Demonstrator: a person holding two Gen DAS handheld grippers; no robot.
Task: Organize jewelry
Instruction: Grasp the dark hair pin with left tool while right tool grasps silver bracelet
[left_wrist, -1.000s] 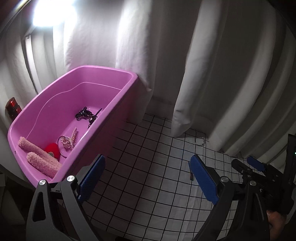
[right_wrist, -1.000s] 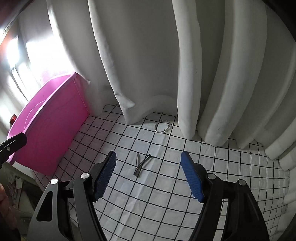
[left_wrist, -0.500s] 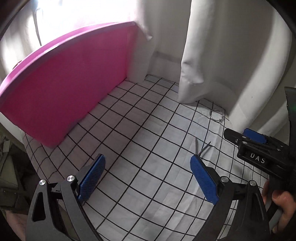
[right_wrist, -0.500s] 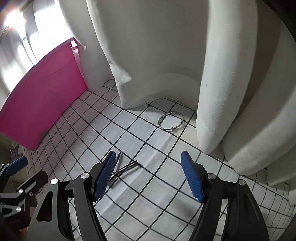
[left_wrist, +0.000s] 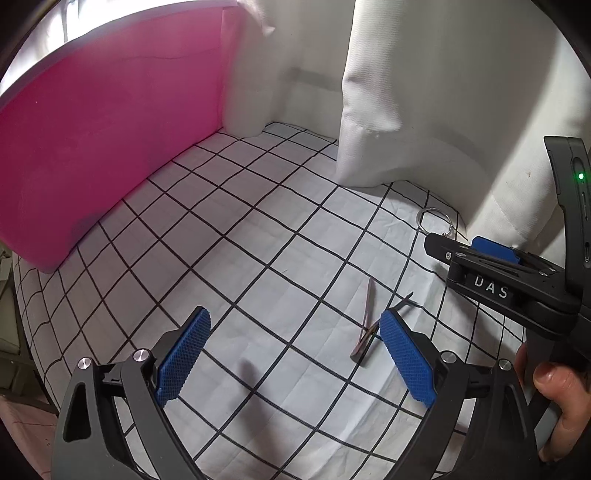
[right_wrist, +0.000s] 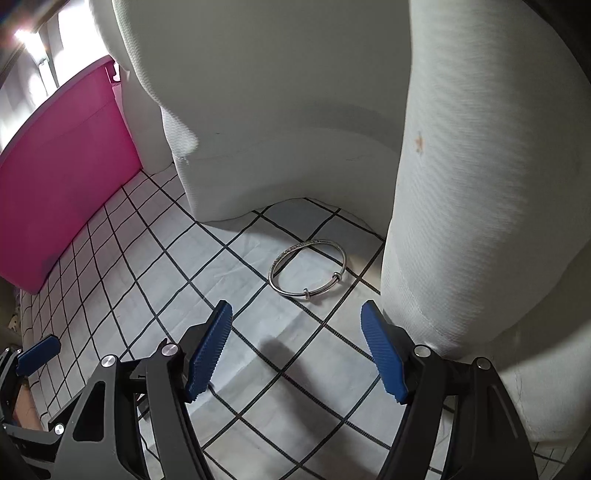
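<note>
A silver bangle (right_wrist: 308, 268) lies on the white grid cloth by the curtain foot; it also shows in the left wrist view (left_wrist: 435, 220). My right gripper (right_wrist: 297, 350) is open and empty, low over the cloth just short of the bangle. A thin dark hair clip (left_wrist: 371, 321) lies on the cloth. My left gripper (left_wrist: 293, 356) is open and empty, with its right finger pad (left_wrist: 404, 360) beside the clip. The pink bin (left_wrist: 103, 140) stands at the left, its inside hidden.
White curtains (right_wrist: 480, 184) hang down to the cloth at the back and right, close to the bangle. The right gripper body (left_wrist: 517, 280) sits at the right of the left wrist view. The cloth's edge (left_wrist: 22, 314) drops off at the left.
Both grippers have dropped lower and moved forward. The right one has closed in on the bangle, the left one on the hair clip. The bin's inside has gone out of sight.
</note>
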